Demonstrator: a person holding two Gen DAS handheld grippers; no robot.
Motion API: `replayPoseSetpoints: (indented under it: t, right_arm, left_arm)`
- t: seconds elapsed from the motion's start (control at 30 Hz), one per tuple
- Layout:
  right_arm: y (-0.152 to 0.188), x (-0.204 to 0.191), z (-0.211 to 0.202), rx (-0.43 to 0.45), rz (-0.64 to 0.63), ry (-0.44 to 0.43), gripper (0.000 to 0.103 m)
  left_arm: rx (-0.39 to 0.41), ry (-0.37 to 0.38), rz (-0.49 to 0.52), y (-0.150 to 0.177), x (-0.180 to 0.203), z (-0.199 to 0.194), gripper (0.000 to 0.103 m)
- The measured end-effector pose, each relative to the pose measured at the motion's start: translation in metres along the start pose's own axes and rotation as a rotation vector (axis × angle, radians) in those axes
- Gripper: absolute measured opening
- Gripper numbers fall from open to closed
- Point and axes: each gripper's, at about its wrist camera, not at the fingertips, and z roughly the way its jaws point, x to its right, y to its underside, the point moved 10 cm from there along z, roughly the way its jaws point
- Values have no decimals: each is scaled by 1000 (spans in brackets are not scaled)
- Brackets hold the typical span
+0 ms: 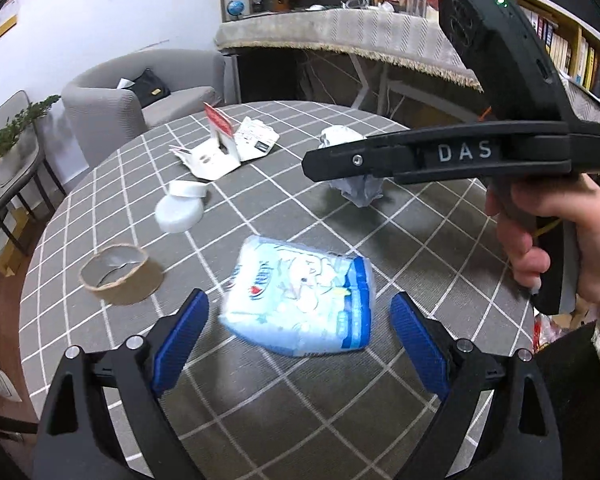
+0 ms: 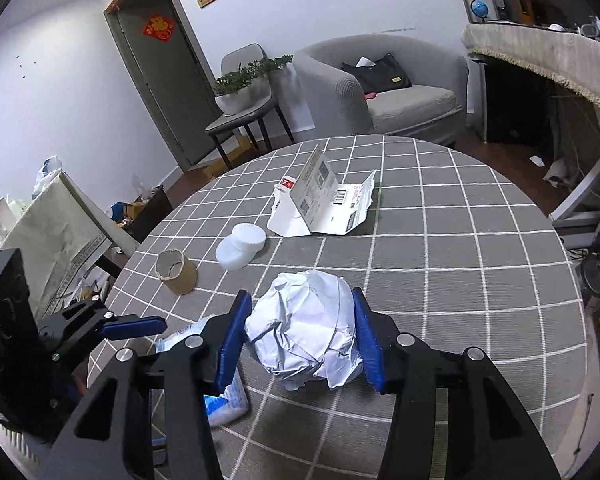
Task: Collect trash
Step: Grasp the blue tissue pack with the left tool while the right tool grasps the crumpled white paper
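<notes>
On the round checked table (image 1: pixel 380 400) lie a blue tissue pack (image 1: pixel 300 304), a crumpled white paper ball (image 2: pixel 306 332), a cardboard tape core (image 1: pixel 120 274), a white plastic lid (image 1: pixel 180 210) and torn white packaging (image 1: pixel 224 148). My left gripper (image 1: pixel 300 344) is open, its blue pads on either side of the tissue pack, apart from it. My right gripper (image 2: pixel 300 344) is shut on the paper ball, pads pressed on both its sides. The right gripper also shows in the left wrist view (image 1: pixel 332 164), over the paper ball (image 1: pixel 358 188). The tissue pack (image 2: pixel 220 400) lies partly hidden in the right wrist view.
A grey armchair (image 2: pixel 384 88) with a black bag stands beyond the table. A chair with a potted plant (image 2: pixel 240 92) is beside it. A cloth-covered counter (image 1: pixel 340 32) and bookshelves stand at the right. The table edge (image 2: pixel 576 320) curves close by.
</notes>
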Motion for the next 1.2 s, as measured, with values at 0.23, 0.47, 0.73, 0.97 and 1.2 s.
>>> replayPoseSetpoints:
  t: [0.23, 0.47, 0.73, 0.97, 1.2]
  right_arm:
    - [6, 13, -4, -11, 12, 2, 51]
    - [5, 16, -12, -2, 18, -8, 51]
    - [-4, 1, -14, 18, 11, -21, 51]
    - [-9, -24, -4, 14, -12, -38, 51]
    - [-15, -59, 10, 13, -35, -60, 51]
  left_arm:
    - [-31, 6, 8, -3, 3, 13, 94]
    - [-42, 20, -1, -2, 3, 16, 84]
    - [-20, -3, -24, -4, 2, 11, 73]
    - [26, -33, -90, -2, -9, -7, 71]
    - [66, -96, -167, 12, -44, -34, 69]
